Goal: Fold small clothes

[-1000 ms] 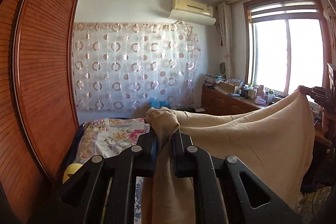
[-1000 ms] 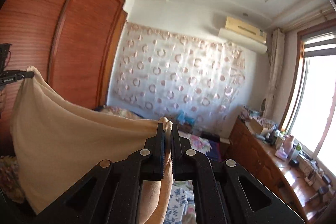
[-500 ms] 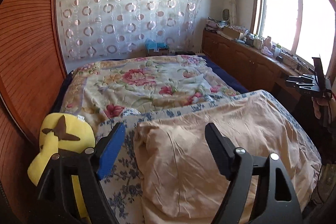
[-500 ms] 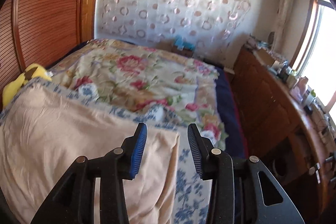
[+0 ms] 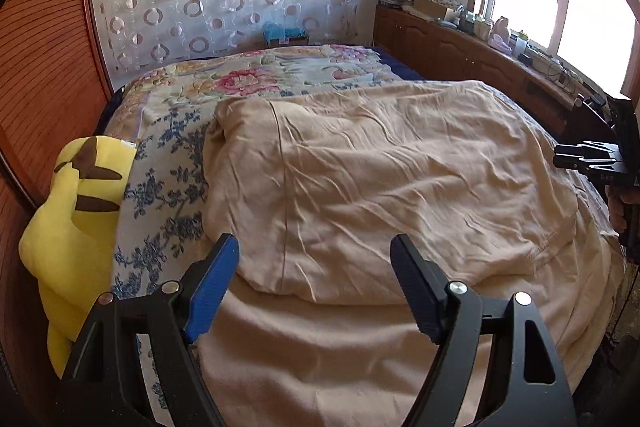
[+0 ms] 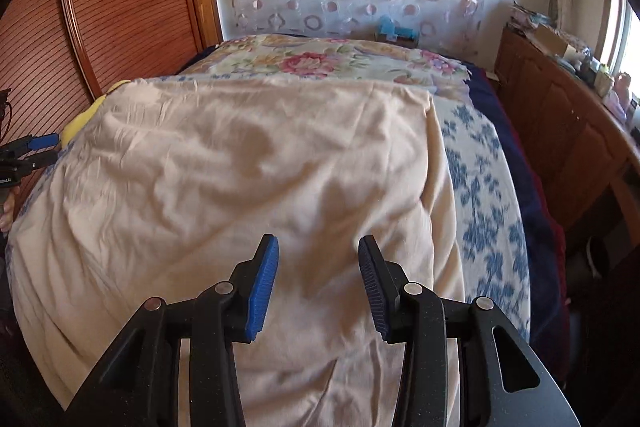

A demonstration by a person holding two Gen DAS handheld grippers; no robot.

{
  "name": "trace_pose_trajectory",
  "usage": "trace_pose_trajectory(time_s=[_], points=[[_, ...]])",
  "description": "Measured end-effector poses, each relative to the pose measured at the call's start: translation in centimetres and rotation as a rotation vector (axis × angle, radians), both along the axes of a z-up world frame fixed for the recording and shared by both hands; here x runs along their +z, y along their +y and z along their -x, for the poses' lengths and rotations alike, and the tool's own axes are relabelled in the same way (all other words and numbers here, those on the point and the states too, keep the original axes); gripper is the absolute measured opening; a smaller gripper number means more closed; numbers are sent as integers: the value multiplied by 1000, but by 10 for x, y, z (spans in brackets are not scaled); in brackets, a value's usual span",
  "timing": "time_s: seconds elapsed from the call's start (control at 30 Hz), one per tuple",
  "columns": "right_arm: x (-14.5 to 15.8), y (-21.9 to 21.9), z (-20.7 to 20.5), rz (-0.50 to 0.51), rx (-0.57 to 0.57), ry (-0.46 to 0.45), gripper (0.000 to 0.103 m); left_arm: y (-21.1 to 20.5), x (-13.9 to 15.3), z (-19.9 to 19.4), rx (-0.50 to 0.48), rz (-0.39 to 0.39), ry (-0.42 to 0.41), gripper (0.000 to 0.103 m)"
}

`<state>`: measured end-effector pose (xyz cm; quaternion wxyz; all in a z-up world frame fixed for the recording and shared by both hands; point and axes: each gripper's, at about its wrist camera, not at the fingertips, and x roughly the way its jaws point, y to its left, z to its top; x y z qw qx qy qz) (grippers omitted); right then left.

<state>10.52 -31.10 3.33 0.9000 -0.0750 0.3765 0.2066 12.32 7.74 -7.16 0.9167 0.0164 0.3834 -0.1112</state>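
Bed [image 5: 168, 163] w/ floral cover is carrying the beige garment [image 5: 380, 179], lying folded just ahead of both jaws. Left gripper [image 5: 314, 287] is hovering, jaws spread; right gripper [image 6: 318, 283] jaws are opening, nothing pinched.

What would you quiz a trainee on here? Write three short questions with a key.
1. True or false: the left gripper is clamped on the beige garment.
2. In the left wrist view, the yellow plush toy lies: A) left of the garment, B) on top of it, C) on the window-side cabinet.
3. What print does the sheet under the garment carry?
Key: 1 false, the jaws stand open, gripping nothing; 2 A; 3 blue flowers.
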Motion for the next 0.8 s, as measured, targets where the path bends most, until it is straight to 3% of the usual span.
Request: trace_pose_trajectory(time_s=[0.1, 0.43, 0.8], points=[[-8, -16, -5, -15, -10, 27, 57, -5, -9, 1, -20, -16, 34, 79], [-13, -48, -6, 6, -83, 17, 57, -4, -30, 3, -6, -46, 94, 79], [-44, -14, -28, 48, -80, 7, 60, -5, -29, 15, 6, -68, 91, 81]])
